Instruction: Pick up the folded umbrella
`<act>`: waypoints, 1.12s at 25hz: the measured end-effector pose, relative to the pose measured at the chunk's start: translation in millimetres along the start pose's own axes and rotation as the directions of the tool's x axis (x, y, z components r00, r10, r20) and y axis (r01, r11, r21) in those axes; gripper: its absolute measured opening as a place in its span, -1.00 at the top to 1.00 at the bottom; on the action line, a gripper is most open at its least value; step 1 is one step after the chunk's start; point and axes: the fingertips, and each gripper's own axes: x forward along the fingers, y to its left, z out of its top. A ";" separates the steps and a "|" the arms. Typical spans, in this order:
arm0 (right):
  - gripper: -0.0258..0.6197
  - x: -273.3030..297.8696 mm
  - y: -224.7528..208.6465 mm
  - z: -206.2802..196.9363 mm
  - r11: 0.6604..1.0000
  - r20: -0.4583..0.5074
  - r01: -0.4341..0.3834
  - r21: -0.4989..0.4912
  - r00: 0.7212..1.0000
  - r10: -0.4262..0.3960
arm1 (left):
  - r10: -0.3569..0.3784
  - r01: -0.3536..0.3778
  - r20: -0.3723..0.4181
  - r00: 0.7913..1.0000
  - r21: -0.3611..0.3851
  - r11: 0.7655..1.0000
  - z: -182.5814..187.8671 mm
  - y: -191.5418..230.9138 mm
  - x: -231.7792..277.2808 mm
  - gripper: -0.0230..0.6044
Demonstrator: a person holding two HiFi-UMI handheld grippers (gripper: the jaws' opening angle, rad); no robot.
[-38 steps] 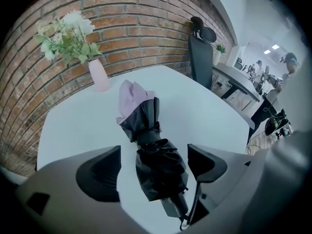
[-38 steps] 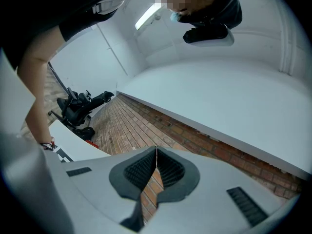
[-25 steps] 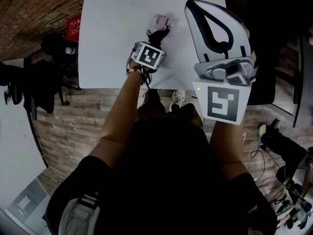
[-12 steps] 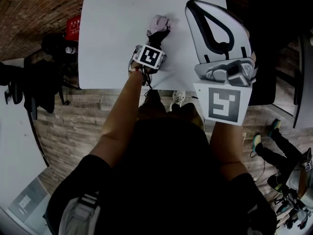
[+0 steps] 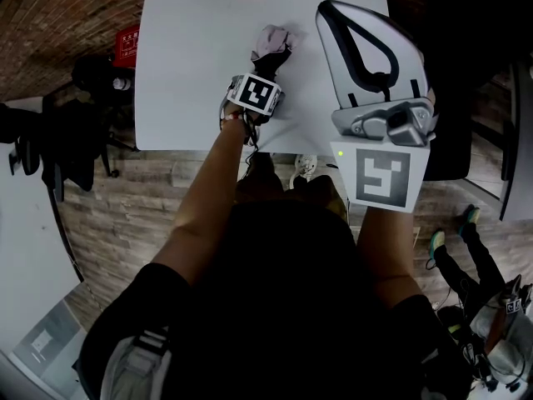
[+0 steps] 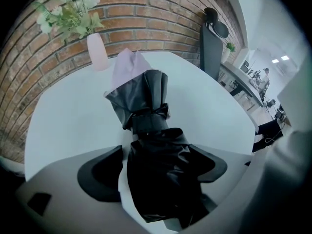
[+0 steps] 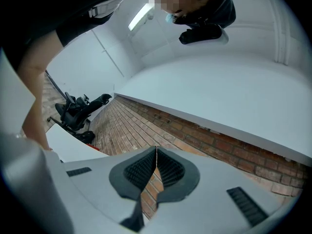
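Note:
The folded umbrella (image 6: 146,106) is black with a pale lilac end, and it lies on the white table (image 5: 183,65). My left gripper (image 6: 158,179) is shut on the umbrella's black fabric, which bulges between the two dark pads. In the head view the umbrella (image 5: 271,42) shows just beyond the left gripper (image 5: 265,72) near the table's middle. My right gripper (image 7: 156,172) is raised close to the head camera, its ribbed pads pressed together with nothing held, pointing at the brick wall. In the head view the right gripper (image 5: 375,65) covers the table's right part.
A pink vase (image 6: 97,52) of white flowers stands at the table's far edge by the brick wall. A black chair (image 6: 212,43) sits at the table's right side. Dark chairs (image 5: 75,140) and a red box (image 5: 127,47) stand on the wooden floor to the left.
The grippers and the umbrella stay almost still. A person's feet at the lower right of the head view have moved.

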 end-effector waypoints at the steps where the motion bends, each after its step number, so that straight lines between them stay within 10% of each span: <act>1: 0.83 -0.2 -0.3 0.5 1.000 0.002 0.001 0.000 1.000 -0.001 | 0.001 -0.002 -0.018 1.000 -0.018 1.000 -4.2 0.3 0.2 -0.39; 7: 0.83 -0.3 -0.4 1.1 1.000 0.002 0.002 0.002 1.000 -0.002 | 0.002 -0.008 -0.075 0.997 -0.074 0.997 -18.3 -0.3 -1.3 -0.35; 13: 0.83 -1.0 0.9 5.1 1.000 0.009 0.000 -0.002 1.000 0.000 | 0.008 -0.011 -0.044 0.999 -0.071 0.997 -18.4 -0.3 -4.8 0.31; 28: 0.83 -2.7 -0.9 8.4 1.000 -0.002 0.006 -0.011 1.000 -0.006 | -0.015 0.015 0.017 1.000 -0.010 1.000 -8.2 1.0 -12.1 0.33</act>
